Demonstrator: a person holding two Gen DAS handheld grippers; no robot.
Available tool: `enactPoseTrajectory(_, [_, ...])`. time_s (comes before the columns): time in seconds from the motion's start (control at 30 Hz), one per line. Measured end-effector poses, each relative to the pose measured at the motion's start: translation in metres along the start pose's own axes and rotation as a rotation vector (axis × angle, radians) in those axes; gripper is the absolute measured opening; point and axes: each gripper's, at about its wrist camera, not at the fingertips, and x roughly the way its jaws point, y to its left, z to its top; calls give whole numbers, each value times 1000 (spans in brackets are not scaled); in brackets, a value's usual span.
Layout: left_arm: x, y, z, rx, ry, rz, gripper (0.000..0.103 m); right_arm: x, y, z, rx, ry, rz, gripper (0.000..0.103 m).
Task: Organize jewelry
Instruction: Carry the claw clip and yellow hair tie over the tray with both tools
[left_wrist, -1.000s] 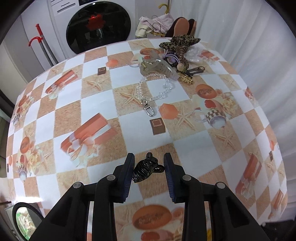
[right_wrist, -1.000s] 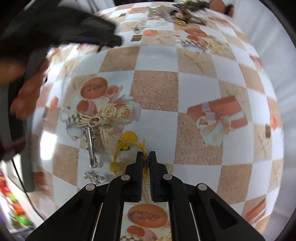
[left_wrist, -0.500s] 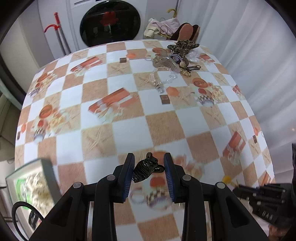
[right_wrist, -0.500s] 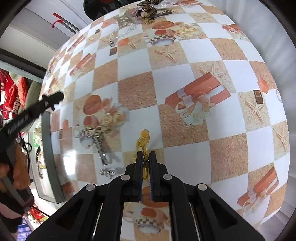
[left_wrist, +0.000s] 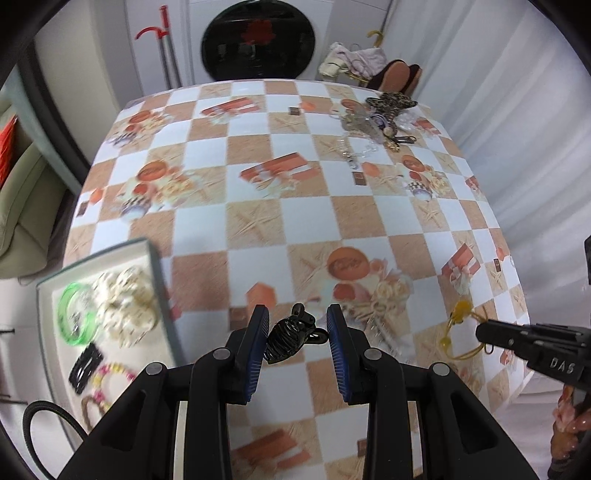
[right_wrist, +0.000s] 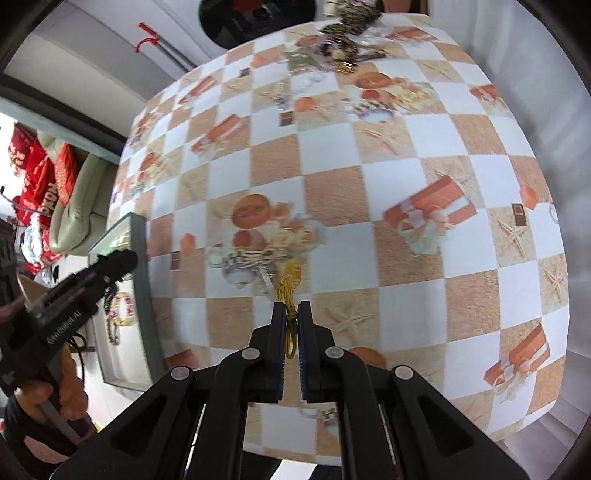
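Two grippers in view, each carrying one item. Left gripper (left_wrist: 297, 334): jaws partly apart, a black hair claw (left_wrist: 291, 334) caught between the blue pads and lifted above the table (left_wrist: 251, 214). Right gripper (right_wrist: 291, 317): jaws nearly together, pinching a yellow cord (right_wrist: 290, 295) with a yellow bead at its far end, held over the near part of the table.

Tray (left_wrist: 42, 291) at the table's near left corner, just left of the left gripper: holds a green bangle (left_wrist: 74, 317), cream pearl pieces (left_wrist: 125, 299), a black clip (left_wrist: 85, 365) and a pink-and-yellow bracelet (left_wrist: 110, 371). Loose pile of jewelry (left_wrist: 380, 120) at the far right corner, well apart from both grippers.

Table covering: checked orange, tan and white print with gift boxes and starfish. Room: washing machine (left_wrist: 258, 38) behind the table, white curtain (left_wrist: 517, 110) at right, sofa (left_wrist: 22, 199) at left.
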Motion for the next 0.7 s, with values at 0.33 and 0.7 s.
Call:
enactPoseTrajectory(0.33, [-27, 49, -37, -105, 8, 40, 37, -7, 72, -4, -118, 16, 61, 6])
enactPoseTrajectory(0.7, [-48, 104, -83, -214, 17, 79, 37, 10, 158, -16, -280, 74, 111, 6])
